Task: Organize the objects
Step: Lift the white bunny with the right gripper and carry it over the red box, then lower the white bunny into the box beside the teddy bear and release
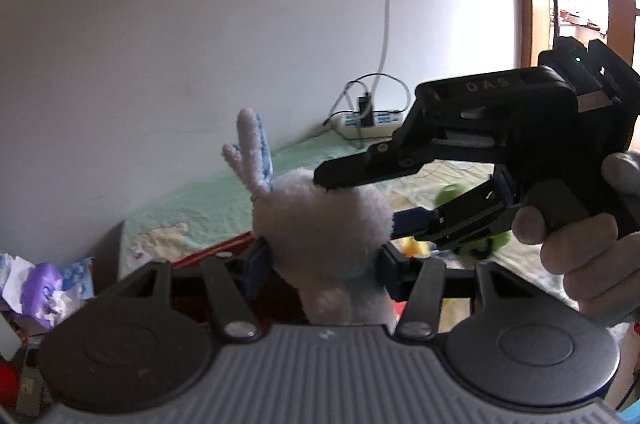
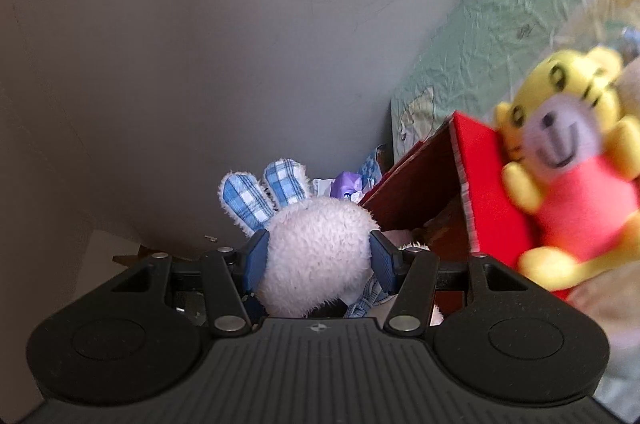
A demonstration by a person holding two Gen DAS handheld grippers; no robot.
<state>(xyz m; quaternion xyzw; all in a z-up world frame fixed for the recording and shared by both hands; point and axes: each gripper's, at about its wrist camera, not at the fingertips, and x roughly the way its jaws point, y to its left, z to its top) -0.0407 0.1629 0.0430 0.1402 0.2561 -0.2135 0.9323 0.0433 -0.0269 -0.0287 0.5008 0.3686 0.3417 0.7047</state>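
A white plush rabbit [image 1: 320,216] with blue checked ears is held in the air by both grippers. My left gripper [image 1: 322,260] is shut on its lower body. My right gripper [image 2: 318,256] is shut on its head [image 2: 316,256]; in the left wrist view it comes in from the right, fingers [image 1: 360,172] on either side of the head. A yellow plush tiger [image 2: 568,160] in a red shirt leans against a red box [image 2: 484,180] at the right.
A bed with a green sheet [image 1: 224,200] runs along the white wall. A power strip [image 1: 368,122] with cables lies at its far end. A green plush [image 1: 452,194] lies on the bed behind the right gripper. Crumpled paper and bags [image 1: 44,288] sit lower left.
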